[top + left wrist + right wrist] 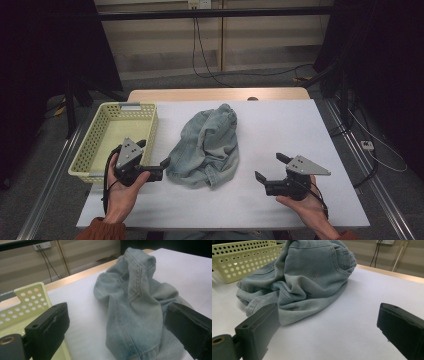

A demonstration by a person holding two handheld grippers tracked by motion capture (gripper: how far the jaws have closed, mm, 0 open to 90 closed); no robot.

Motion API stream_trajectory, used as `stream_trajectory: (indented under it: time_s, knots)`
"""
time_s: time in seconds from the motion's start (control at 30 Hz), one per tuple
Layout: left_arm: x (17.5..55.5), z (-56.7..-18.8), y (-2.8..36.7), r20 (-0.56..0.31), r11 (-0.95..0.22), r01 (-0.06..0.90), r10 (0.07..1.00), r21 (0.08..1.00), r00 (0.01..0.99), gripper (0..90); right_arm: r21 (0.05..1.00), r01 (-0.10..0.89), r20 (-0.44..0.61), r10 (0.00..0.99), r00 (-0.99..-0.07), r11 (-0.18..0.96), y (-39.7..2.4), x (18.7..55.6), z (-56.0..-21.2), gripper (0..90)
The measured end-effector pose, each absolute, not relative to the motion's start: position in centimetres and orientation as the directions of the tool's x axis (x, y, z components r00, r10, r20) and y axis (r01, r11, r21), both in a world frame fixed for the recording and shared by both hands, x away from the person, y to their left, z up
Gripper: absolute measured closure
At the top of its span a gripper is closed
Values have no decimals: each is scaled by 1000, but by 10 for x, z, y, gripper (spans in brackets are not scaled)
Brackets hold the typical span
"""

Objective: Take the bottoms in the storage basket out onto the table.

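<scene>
With both grippers point(152, 159) point(272, 167) wide open and empty beside crumpled jeans point(207, 145): approach stage, next closing on denim.

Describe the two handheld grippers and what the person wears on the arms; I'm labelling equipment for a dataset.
Both the left gripper and the right gripper are black, each with two blocky black jaws and a grey three-cornered plate on top. A black cable trails from each one. The jaw pads look flat and matte. A rust-orange sleeve covers the left forearm.
</scene>
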State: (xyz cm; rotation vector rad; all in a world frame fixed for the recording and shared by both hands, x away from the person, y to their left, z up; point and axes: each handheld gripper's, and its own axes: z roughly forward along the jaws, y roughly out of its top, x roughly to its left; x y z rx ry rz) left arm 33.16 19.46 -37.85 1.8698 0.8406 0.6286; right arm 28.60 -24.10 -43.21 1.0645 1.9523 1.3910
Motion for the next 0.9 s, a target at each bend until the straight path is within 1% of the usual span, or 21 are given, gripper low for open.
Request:
stream_trajectory:
  time_s: [0.23, 0.33, 0.53, 0.6, 0.67, 0.9]
  knots:
    - [324, -389, 197, 67, -322, 296, 769, 899, 635, 57, 938, 302, 34, 827, -562, 167, -241, 286, -432, 42]
    - [321, -394, 199, 38, -299, 314, 776, 901, 629, 57, 938, 302, 33, 826, -563, 168, -241, 286, -432, 42]
    - [316, -404, 202, 31, -305, 329, 774, 894, 632, 56, 938, 301, 32, 824, -566, 170, -240, 286, -432, 44]
    - [315, -406, 204, 19, -282, 329, 784, 901, 621, 56, 938, 301, 32, 825, -565, 170, -241, 286, -432, 44]
    - [313, -407, 205, 30, -285, 325, 791, 902, 611, 56, 939, 299, 30, 823, -567, 171, -241, 286, -432, 44]
    - [316, -411, 206, 11, -270, 338, 795, 902, 606, 56, 939, 301, 33, 823, -567, 170, -241, 285, -432, 47]
